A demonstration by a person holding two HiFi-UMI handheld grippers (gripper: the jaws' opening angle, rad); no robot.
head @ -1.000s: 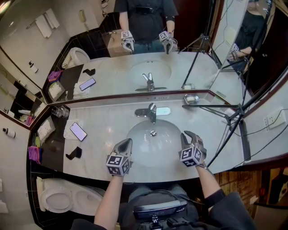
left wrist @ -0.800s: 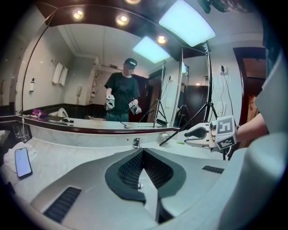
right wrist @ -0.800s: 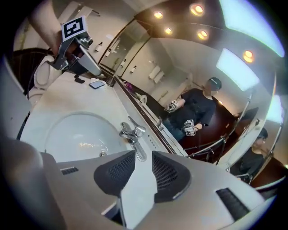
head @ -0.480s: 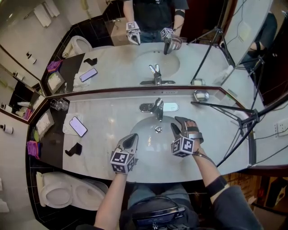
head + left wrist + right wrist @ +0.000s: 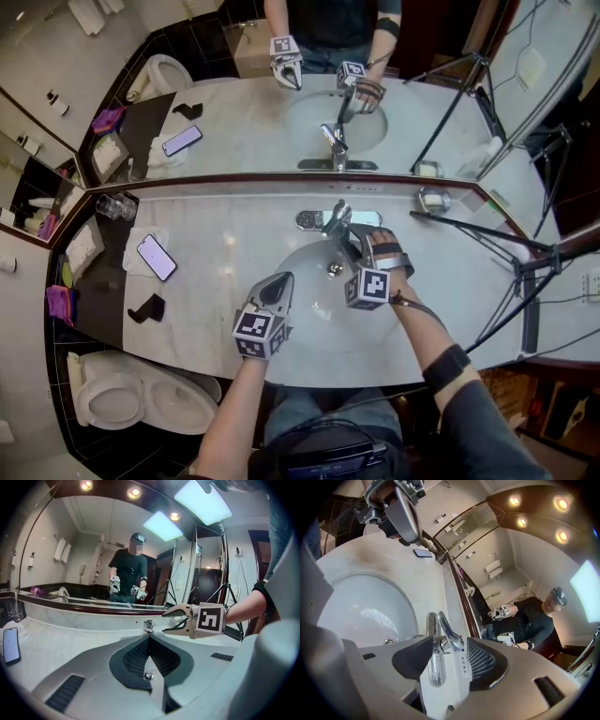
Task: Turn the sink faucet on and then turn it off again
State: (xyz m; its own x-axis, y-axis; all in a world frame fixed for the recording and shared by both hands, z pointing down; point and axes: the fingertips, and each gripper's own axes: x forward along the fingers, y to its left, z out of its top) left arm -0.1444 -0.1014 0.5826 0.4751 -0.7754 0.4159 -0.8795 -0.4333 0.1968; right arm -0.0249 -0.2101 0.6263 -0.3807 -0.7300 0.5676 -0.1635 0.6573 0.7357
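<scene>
Our right gripper [image 5: 349,240] is right up at the chrome faucet [image 5: 335,222], which sits at the back edge of the white sink basin [image 5: 300,309], just in front of the mirror [image 5: 234,122]. Its jaws have just been opening and now stand wide apart. In the right gripper view the faucet's lever handle [image 5: 450,632] shows in the gap between them, one pad on each side. The pads don't look like they're pressing on it, so we'd call this gripper empty, not a grab.

Our left gripper [image 5: 280,286] hangs over the near left part of the basin, well short of the faucet. Its jaws are squeezed fully together with nothing between them. From the left gripper view it points toward the faucet, with the right gripper showing just to the right of it.

Around the marble countertop [image 5: 225,253]:
- A smartphone [image 5: 156,257] lies face up on a white cloth [image 5: 138,263], well off to the left of the sink.
- Some glass tumblers [image 5: 120,206] stand in the left corner by the mirror.
- A small shiny dish [image 5: 434,200] sits at the back right.
- A black tripod leg [image 5: 487,239] stretches across the right side.

Beyond the left end of the counter, down low, there's a toilet [image 5: 131,398].
</scene>
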